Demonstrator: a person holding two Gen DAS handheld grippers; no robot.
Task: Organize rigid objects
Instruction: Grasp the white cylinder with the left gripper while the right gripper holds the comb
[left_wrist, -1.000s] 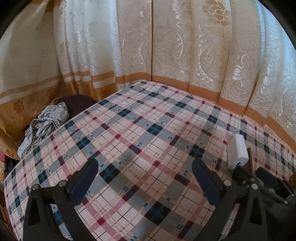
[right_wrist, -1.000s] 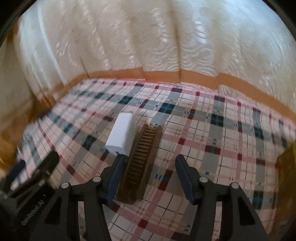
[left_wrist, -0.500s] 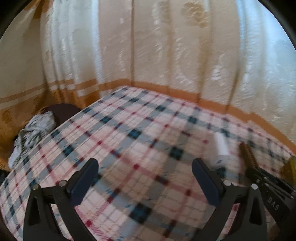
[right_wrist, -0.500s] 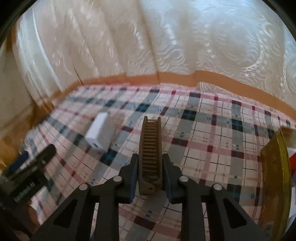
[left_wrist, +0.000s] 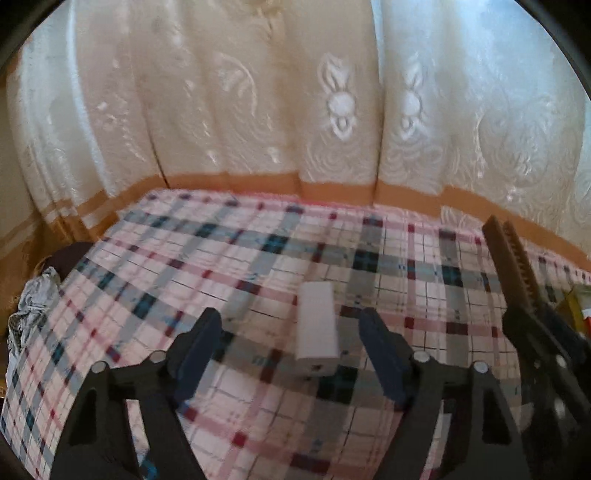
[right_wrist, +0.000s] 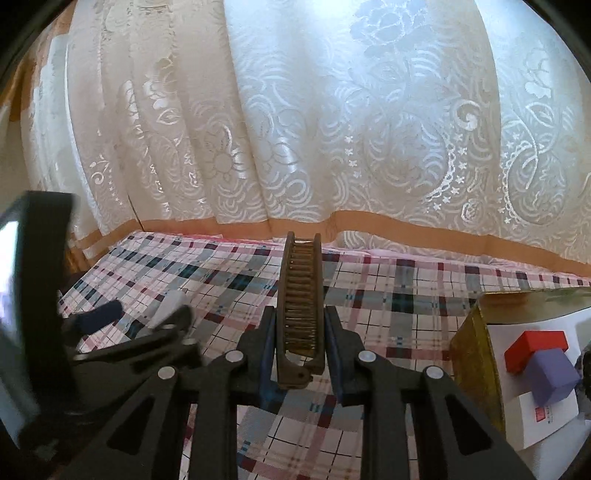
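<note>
Brown comb (right_wrist: 301, 306) pinched in the closed right tongs (right_wrist: 299, 354), left of the gold box (right_wrist: 476, 354) | left tongs (left_wrist: 291, 354) half-open, closing astride the untouched white charger (left_wrist: 317, 328) | advice: centre pads before squeezing.

A plaid bedsheet (left_wrist: 229, 258) in pink, grey and dark blue covers the bed. Behind the sheet's far edge hangs a cream curtain (right_wrist: 332, 129) with a shiny floral weave and an orange band along its hem. At the sheet's left edge, a crumpled patterned cloth (left_wrist: 27, 314) lies beside something dark and rounded, too blurred to name.
</note>
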